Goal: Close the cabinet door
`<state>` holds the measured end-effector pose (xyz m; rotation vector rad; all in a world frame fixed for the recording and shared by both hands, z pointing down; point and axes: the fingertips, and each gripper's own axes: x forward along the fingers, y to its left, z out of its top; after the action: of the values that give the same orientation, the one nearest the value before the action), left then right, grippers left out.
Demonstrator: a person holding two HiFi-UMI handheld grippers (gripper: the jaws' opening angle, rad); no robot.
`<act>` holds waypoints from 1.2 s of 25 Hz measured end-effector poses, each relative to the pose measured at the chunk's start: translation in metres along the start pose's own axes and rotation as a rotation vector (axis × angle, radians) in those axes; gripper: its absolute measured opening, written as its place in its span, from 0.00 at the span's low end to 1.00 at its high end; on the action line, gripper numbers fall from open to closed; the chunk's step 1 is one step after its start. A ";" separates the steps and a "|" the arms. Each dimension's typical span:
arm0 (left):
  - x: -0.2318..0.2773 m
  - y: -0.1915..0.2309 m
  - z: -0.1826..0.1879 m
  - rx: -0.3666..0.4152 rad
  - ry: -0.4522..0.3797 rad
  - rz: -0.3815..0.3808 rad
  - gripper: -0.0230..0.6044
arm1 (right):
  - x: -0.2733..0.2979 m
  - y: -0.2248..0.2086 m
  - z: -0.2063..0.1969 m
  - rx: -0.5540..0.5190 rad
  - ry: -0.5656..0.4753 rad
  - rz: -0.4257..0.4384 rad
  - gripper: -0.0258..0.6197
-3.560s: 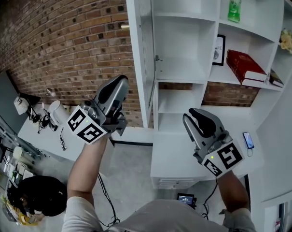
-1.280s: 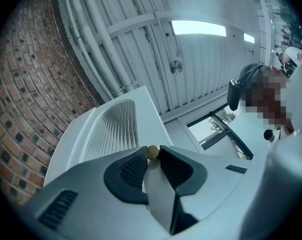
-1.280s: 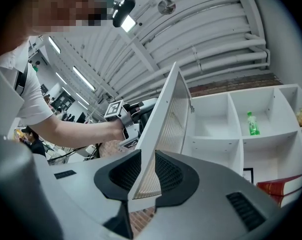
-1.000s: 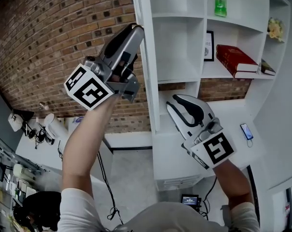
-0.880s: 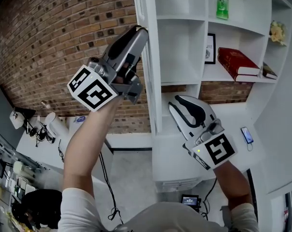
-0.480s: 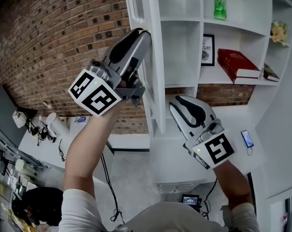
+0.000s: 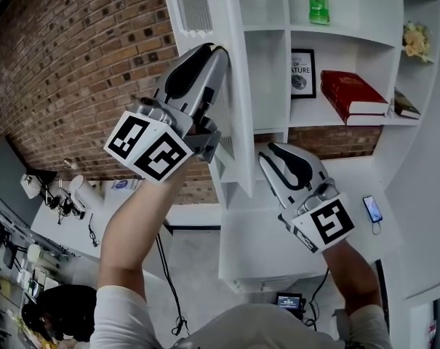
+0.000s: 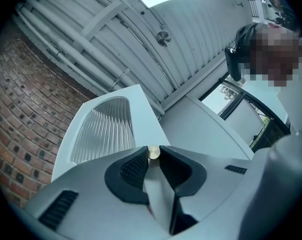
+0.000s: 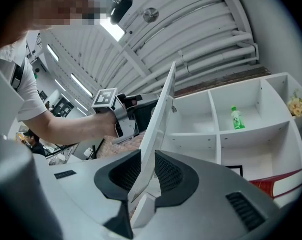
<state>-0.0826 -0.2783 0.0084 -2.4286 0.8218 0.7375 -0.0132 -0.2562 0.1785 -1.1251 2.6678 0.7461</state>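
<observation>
Left gripper [image 7: 220, 51] fingers clenched on brass knob [image 8: 153, 152] of cabinet door [image 7: 196, 6], right gripper [image 7: 271, 150] fingers slightly parted, empty, near door's lower corner.

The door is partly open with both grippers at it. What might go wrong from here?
The left gripper is shut on only the small brass knob, so it may slip off mid-swing. The right gripper is open with the edge of the cabinet door between its fingers; it might get pinched against the shelving.
</observation>
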 end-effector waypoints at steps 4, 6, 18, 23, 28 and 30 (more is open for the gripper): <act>0.021 -0.008 -0.014 0.041 0.024 0.020 0.16 | -0.007 -0.017 -0.006 0.003 -0.004 -0.007 0.19; 0.032 -0.010 -0.022 0.059 0.038 0.027 0.15 | -0.010 -0.025 -0.009 0.005 -0.004 -0.016 0.19; 0.101 -0.011 -0.076 0.166 0.119 0.072 0.15 | -0.031 -0.091 -0.031 0.016 0.004 -0.047 0.19; 0.123 -0.002 -0.095 0.195 0.144 0.109 0.15 | -0.036 -0.117 -0.038 0.020 0.011 -0.053 0.19; 0.138 0.002 -0.111 0.207 0.167 0.127 0.15 | -0.044 -0.135 -0.050 0.032 0.012 -0.053 0.19; 0.143 0.004 -0.117 0.208 0.180 0.129 0.16 | -0.046 -0.139 -0.054 0.037 0.012 -0.052 0.19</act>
<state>0.0505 -0.4065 0.0060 -2.2932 1.0768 0.4568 0.1203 -0.3372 0.1864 -1.1881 2.6403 0.6803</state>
